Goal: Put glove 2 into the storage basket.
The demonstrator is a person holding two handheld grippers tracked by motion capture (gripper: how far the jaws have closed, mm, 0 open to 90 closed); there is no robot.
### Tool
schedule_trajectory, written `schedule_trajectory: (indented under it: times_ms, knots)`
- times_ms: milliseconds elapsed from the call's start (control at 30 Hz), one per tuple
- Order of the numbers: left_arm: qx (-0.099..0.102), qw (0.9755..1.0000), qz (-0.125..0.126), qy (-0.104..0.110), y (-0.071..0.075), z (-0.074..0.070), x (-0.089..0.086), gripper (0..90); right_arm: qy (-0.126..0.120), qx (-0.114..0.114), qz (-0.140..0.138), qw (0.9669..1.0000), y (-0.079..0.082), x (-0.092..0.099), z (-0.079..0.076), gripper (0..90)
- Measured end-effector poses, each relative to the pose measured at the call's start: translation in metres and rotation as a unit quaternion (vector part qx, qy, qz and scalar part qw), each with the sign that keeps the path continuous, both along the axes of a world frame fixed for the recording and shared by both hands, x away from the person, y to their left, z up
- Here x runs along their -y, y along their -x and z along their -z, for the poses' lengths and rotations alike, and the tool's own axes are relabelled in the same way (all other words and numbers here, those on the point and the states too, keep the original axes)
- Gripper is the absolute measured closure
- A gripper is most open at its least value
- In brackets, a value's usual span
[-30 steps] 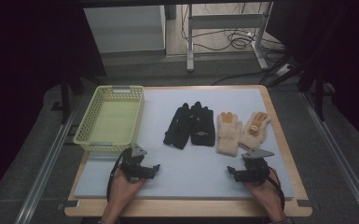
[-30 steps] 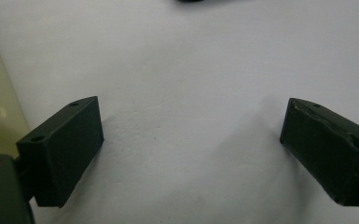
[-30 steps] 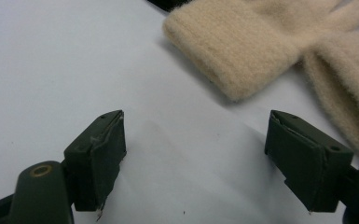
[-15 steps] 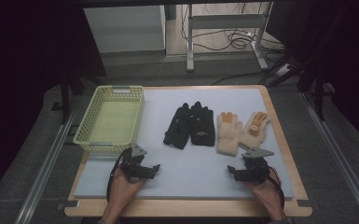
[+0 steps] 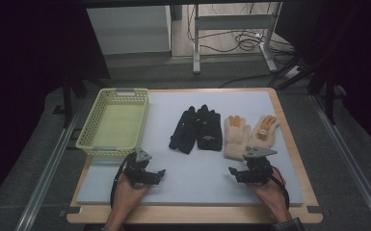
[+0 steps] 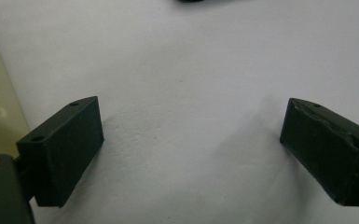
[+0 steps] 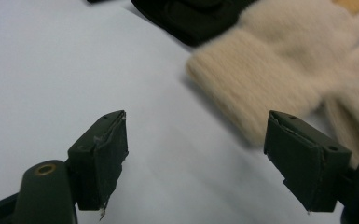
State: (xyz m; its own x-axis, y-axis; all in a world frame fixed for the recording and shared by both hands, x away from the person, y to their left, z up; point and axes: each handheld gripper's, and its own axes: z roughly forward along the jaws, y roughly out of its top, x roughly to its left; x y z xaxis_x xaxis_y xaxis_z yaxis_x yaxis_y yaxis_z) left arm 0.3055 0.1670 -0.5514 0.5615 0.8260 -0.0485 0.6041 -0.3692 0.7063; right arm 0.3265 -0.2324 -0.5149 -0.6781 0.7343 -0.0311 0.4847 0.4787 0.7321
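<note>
Grey padding covers my bench (image 5: 192,187), with a dark room and cables behind it. My left claw (image 5: 160,174) sits near the front edge, just in front of the yellow basket (image 5: 89,130) (its jaws are wide apart, nothing between them). My right claw (image 5: 232,173) is near the front edge too, also wide with nothing in it, just in front of the cream gloves (image 5: 236,137). Black gloves (image 5: 197,129) lie in the middle, touching the cream ones.
</note>
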Motion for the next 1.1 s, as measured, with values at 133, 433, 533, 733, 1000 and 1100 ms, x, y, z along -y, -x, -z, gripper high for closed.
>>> schedule_trajectory:
  times_ms: [133, 433, 533, 733, 1000, 1100]
  knots:
    - [0.000, 1.0000, 0.000, 0.000, 0.000, 0.000, 0.000, 6.0, -0.002, 0.002, -0.007, 1.0000, -0.005, -0.009, -0.004, 21.8]
    - [0.000, 1.0000, 0.000, 0.000, 0.000, 0.000, 0.000, 6.0, -0.019, 0.000, -0.021, 0.9996, -0.033, -0.043, -0.011, 26.4]
    - [0.000, 1.0000, 0.000, 0.000, 0.000, 0.000, 0.000, 6.0, -0.008, 0.004, -0.023, 0.9997, -0.043, -0.054, -0.011, 27.9]
    - [0.000, 1.0000, 0.000, 0.000, 0.000, 0.000, 0.000, 6.0, -0.007, 0.010, -0.038, 0.9992, -0.061, -0.073, -0.014, 31.5]
    - [-0.001, 1.0000, 0.000, 0.001, 0.000, 0.000, 0.000, 6.0, -0.002, 0.015, -0.056, 0.9983, -0.087, -0.103, -0.020, 48.6]
    - [-0.001, 1.0000, -0.001, 0.001, 0.000, 0.000, 0.000, 6.0, 0.003, 0.014, -0.059, 0.9981, -0.097, -0.113, -0.019, 49.8]
